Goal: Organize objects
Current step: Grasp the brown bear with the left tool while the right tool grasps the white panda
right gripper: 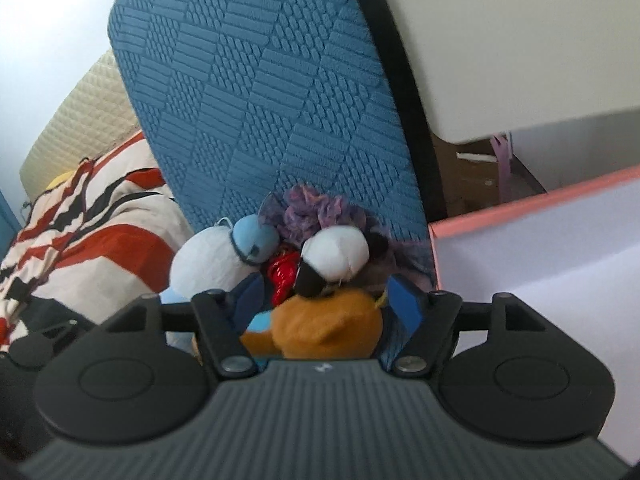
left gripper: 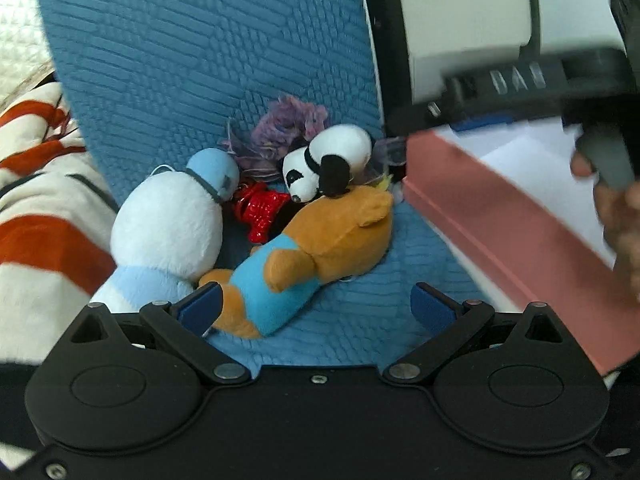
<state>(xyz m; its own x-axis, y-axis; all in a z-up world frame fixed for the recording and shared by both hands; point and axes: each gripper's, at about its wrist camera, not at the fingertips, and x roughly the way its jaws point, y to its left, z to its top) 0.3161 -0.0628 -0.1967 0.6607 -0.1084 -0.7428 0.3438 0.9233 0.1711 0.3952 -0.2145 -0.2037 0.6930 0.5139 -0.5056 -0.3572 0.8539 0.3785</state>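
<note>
A heap of toys lies on a blue textured chair [left gripper: 192, 72]: a brown bear in a blue shirt [left gripper: 320, 240], a panda [left gripper: 328, 160], a white and light-blue plush [left gripper: 168, 224], a shiny red toy [left gripper: 260, 212] and a purple yarn tuft [left gripper: 288, 124]. My left gripper [left gripper: 316, 308] is open just in front of the bear, its left finger touching the bear's legs. My right gripper [right gripper: 324, 304] is open, its fingers either side of the bear's head [right gripper: 328, 328], with the panda [right gripper: 336, 260] just beyond. A pink-rimmed white box [left gripper: 520, 224] is held at the right.
A red, white and black striped blanket [left gripper: 44, 216] lies left of the chair. A white desk or cabinet [right gripper: 500, 40] stands at upper right, with the pink-rimmed box [right gripper: 540, 248] below it. A cream quilted headboard [right gripper: 76, 120] is at the far left.
</note>
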